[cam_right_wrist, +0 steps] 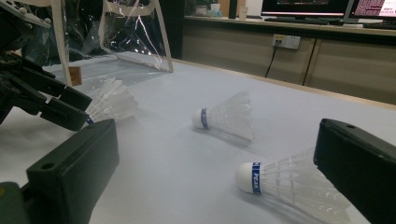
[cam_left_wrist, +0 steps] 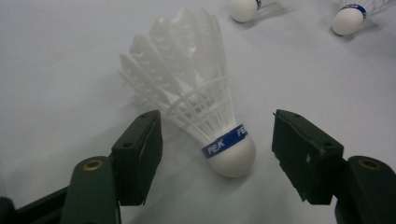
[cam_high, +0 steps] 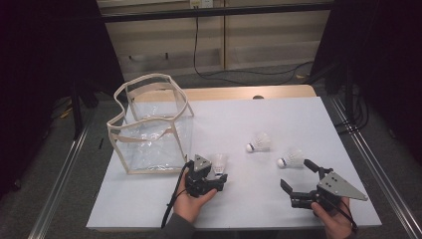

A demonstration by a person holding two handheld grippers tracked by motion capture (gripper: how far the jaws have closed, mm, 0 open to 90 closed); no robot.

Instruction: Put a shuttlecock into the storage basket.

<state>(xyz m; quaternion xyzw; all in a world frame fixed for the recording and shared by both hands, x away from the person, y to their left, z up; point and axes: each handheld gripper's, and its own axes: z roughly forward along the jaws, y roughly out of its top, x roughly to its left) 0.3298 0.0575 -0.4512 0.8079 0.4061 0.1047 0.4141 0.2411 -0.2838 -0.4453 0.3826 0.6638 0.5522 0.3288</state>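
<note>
Three shuttlecocks (cam_high: pixel 260 142) lie right of the bag (cam_high: pixel 149 124).

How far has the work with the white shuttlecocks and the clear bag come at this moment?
Nothing looks done: the clear plastic bag with beige trim appears to hold no shuttlecock. In hand: the left gripper stands open around the cork of the nearest white feather shuttlecock, not yet clamped. Left: the two other white shuttlecocks lie on the white table; the right gripper is open near one.

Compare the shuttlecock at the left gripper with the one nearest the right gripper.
The left shuttlecock lies between the open left gripper, feathers pointing away from the person; the right shuttlecock lies ahead of the open right gripper, feathers pointing right. Both are white with blue bands, lying on the table.
</note>
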